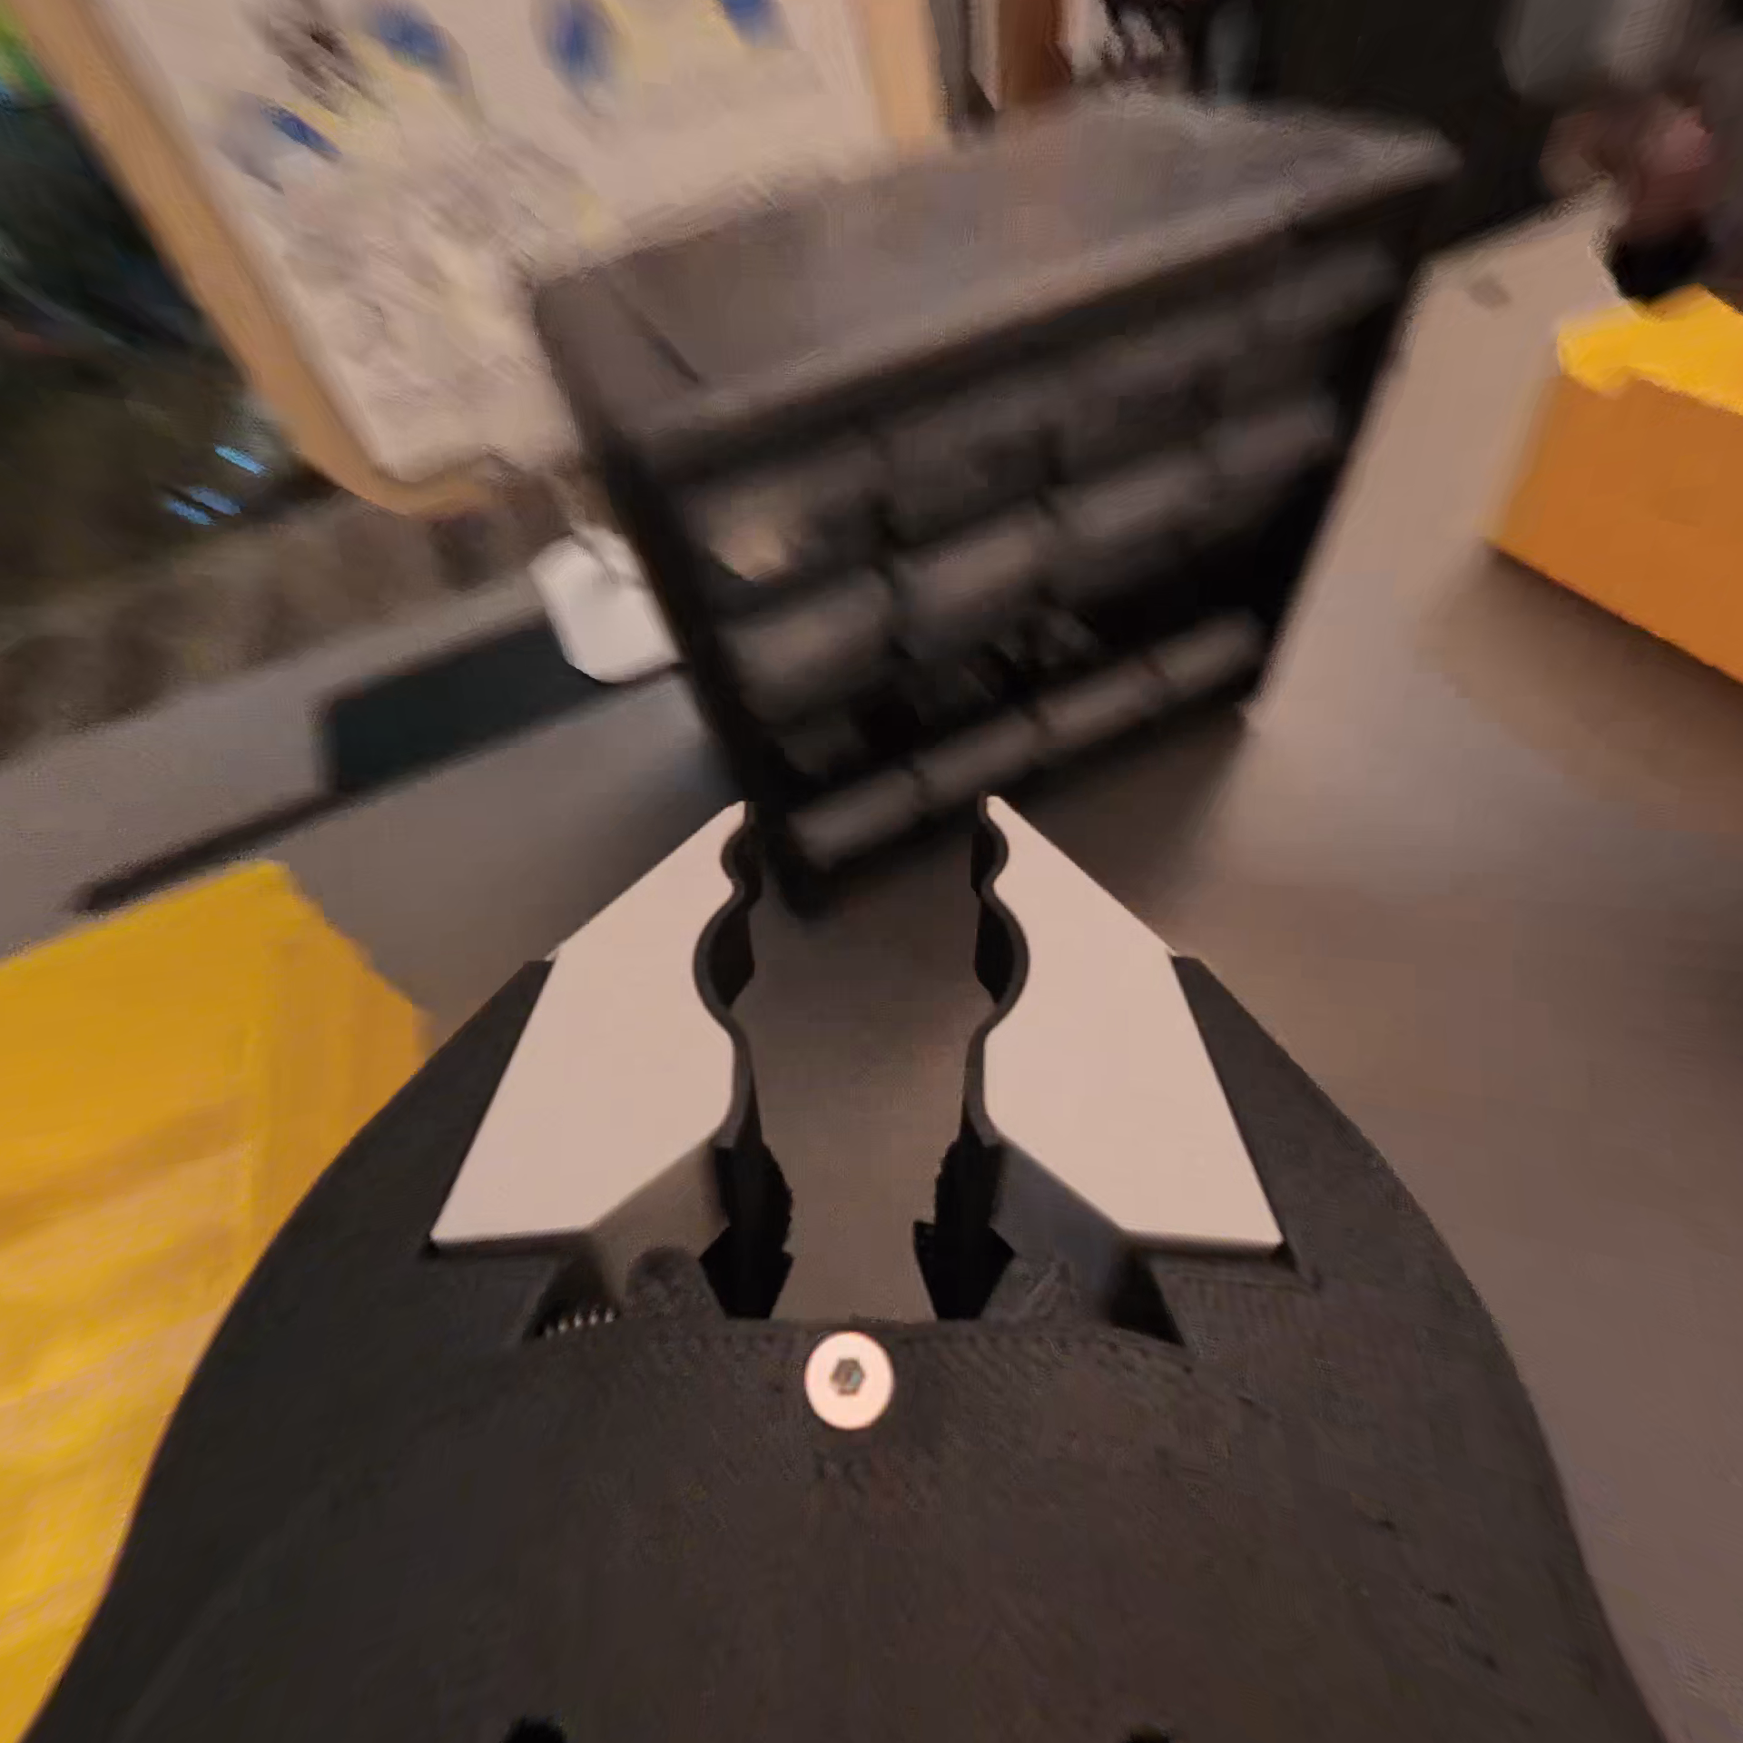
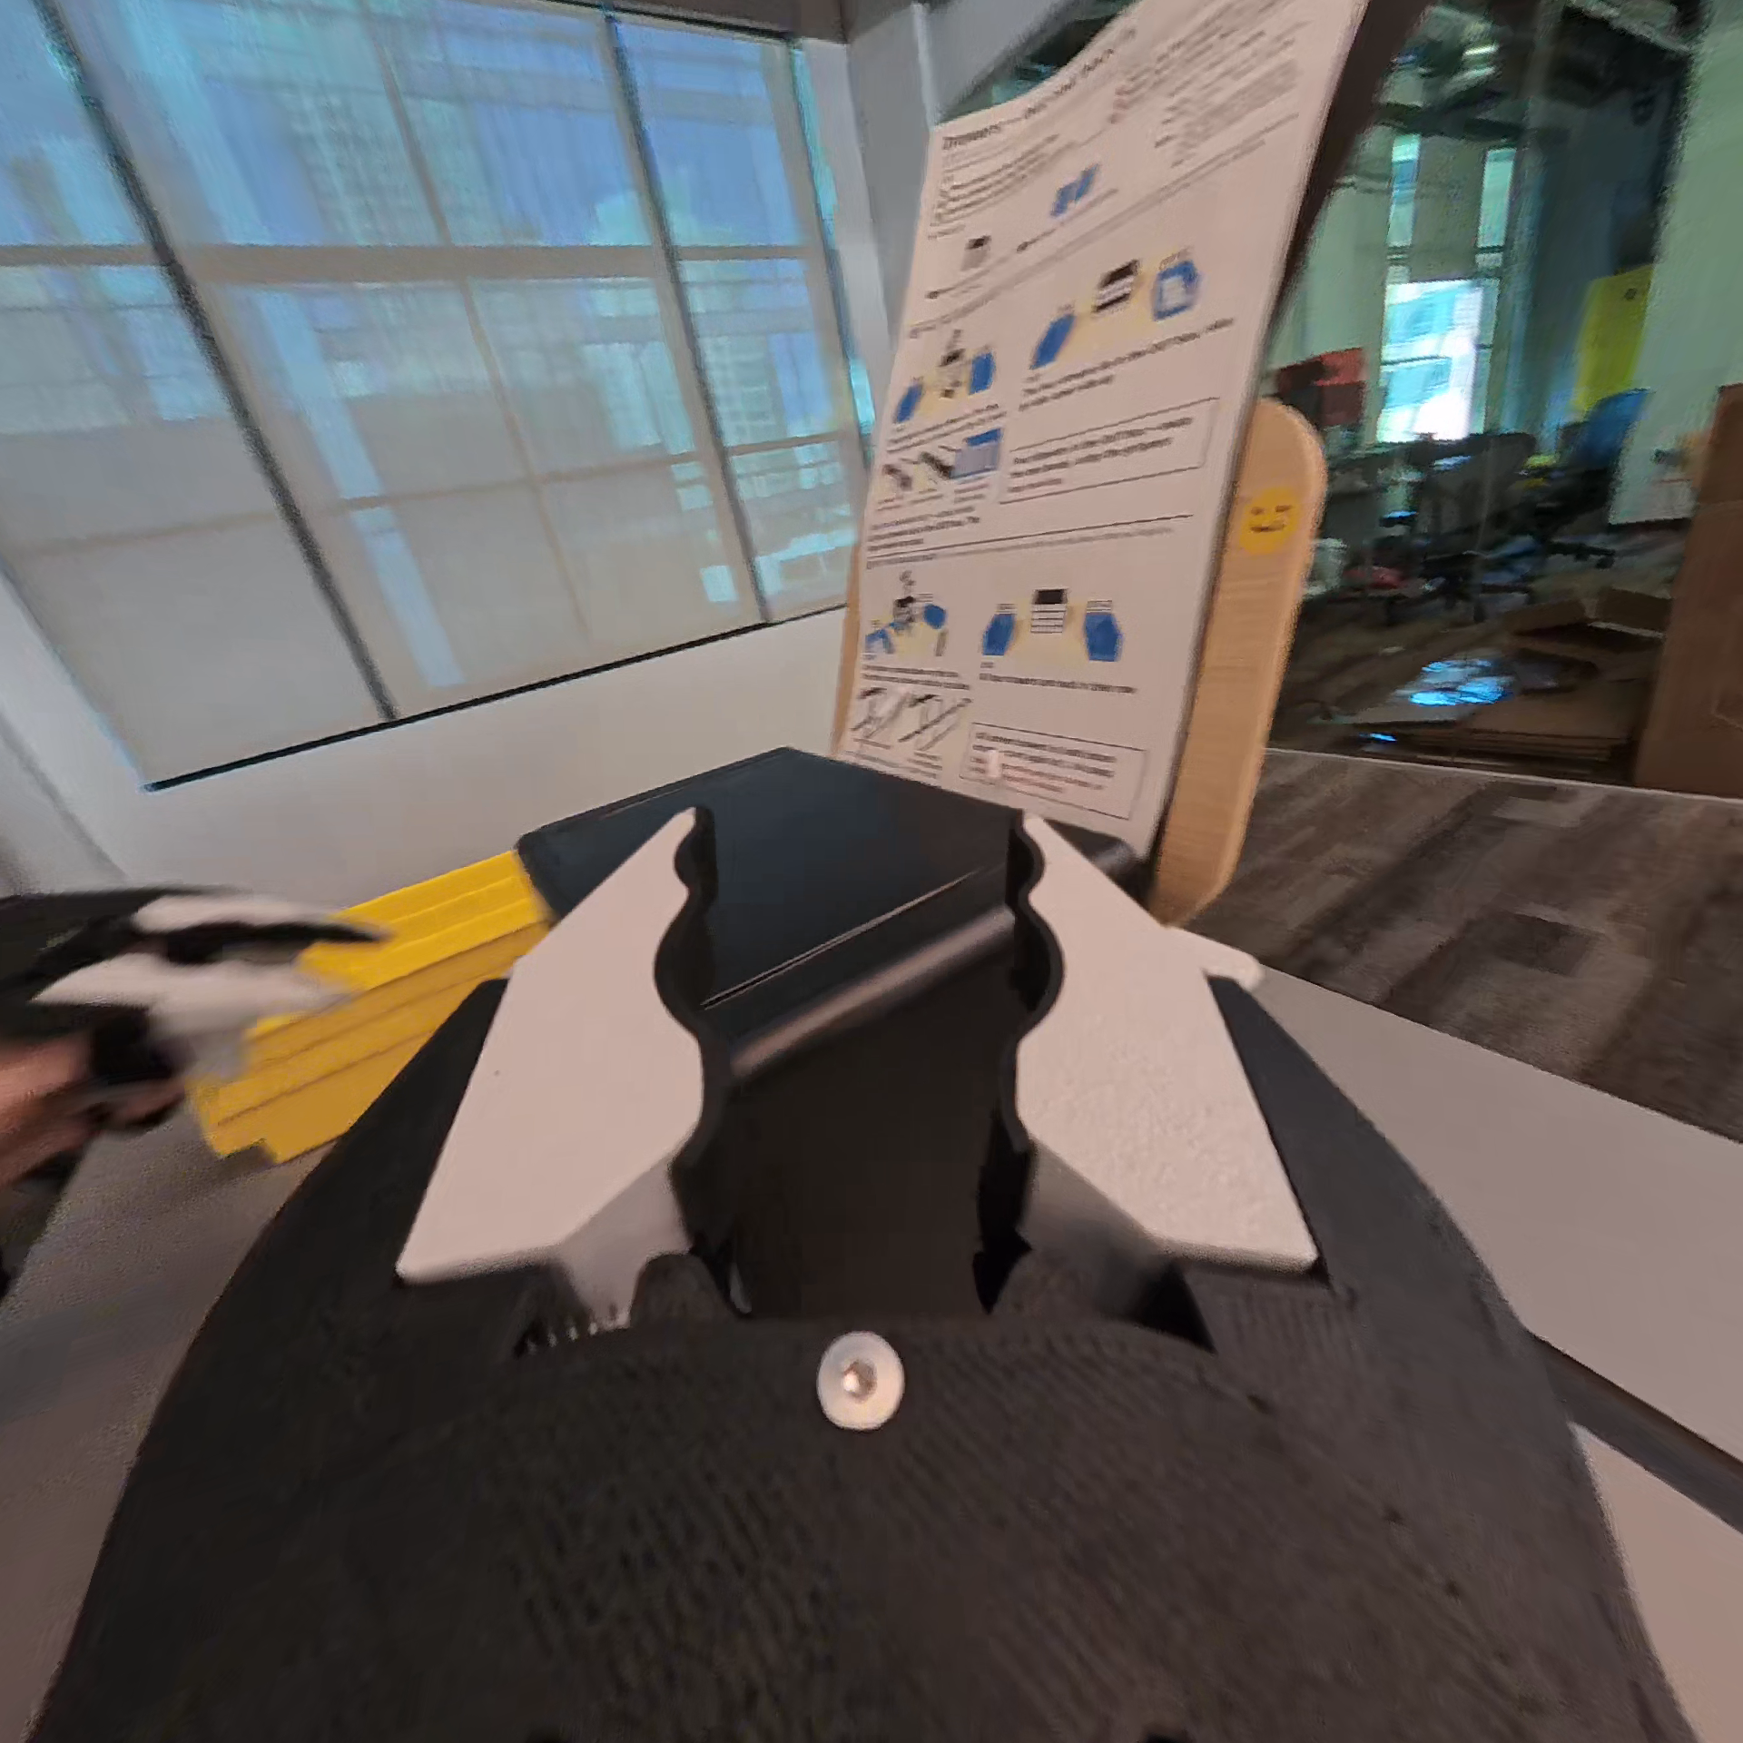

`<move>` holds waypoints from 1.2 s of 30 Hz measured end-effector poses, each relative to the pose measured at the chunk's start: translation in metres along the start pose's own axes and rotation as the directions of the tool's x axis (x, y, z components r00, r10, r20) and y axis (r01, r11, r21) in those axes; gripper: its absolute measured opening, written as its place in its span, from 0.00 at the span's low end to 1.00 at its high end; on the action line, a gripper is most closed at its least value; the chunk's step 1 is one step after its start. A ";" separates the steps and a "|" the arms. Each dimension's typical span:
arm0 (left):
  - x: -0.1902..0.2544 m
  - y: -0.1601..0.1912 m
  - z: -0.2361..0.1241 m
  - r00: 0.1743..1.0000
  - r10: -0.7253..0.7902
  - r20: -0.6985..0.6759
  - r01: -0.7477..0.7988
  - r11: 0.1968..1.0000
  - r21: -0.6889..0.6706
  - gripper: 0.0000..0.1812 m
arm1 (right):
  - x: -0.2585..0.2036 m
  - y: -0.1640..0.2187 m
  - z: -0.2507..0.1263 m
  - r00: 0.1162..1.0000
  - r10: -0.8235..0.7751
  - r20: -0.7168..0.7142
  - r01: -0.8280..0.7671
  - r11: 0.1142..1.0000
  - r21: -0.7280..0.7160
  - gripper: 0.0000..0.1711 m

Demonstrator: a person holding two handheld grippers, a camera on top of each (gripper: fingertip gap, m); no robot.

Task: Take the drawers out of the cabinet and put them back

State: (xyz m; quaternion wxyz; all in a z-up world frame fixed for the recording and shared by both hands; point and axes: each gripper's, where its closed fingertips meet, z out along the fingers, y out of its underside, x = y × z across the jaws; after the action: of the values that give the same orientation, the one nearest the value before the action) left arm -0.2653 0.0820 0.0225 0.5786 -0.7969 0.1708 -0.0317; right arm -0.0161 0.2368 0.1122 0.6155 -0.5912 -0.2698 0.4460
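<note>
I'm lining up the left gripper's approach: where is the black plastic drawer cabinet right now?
In the left wrist view the black plastic drawer cabinet stands on the grey table just beyond the open left gripper, between two yellow bins.

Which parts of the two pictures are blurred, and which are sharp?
Left wrist view: the black cabinet and the room behind it are smeared by motion, while the left gripper is sharp. Right wrist view: mostly clear, with the right gripper crisp; only the other gripper at the left edge is streaked.
</note>
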 end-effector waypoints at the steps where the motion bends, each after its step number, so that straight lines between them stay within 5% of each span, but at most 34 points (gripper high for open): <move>1: -0.017 -0.004 0.007 0.999 -0.021 0.049 0.019 0.999 0.045 0.24 | -0.009 0.003 -0.001 0.998 -0.003 0.063 0.004 1.000 -0.010 0.40; 5: -0.033 0.007 0.054 0.996 -0.086 -0.009 0.087 0.995 0.052 0.31 | -0.018 0.007 -0.013 0.995 -0.059 0.082 0.066 0.995 -0.079 0.50; 13: -0.022 0.020 0.113 0.995 0.094 -0.043 -0.090 0.992 0.092 0.29 | -0.021 0.063 -0.007 0.991 -0.016 0.133 0.059 0.944 -0.325 0.59; 18: -0.025 0.024 0.114 0.995 0.074 -0.063 -0.066 0.991 0.118 0.25 | -0.026 0.091 0.010 0.986 -0.030 0.167 0.097 0.906 -0.411 0.65; 36: -0.030 0.029 0.108 0.995 0.070 -0.066 -0.059 0.987 0.148 0.14 | -0.025 0.080 0.013 0.986 0.015 0.166 0.043 0.940 -0.340 0.65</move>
State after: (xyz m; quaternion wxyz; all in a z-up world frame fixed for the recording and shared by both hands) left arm -0.2732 0.1822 -0.0354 0.6295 -0.7449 0.2144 -0.0538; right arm -0.0571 0.2139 0.0417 0.4820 -0.6478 -0.3978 0.4356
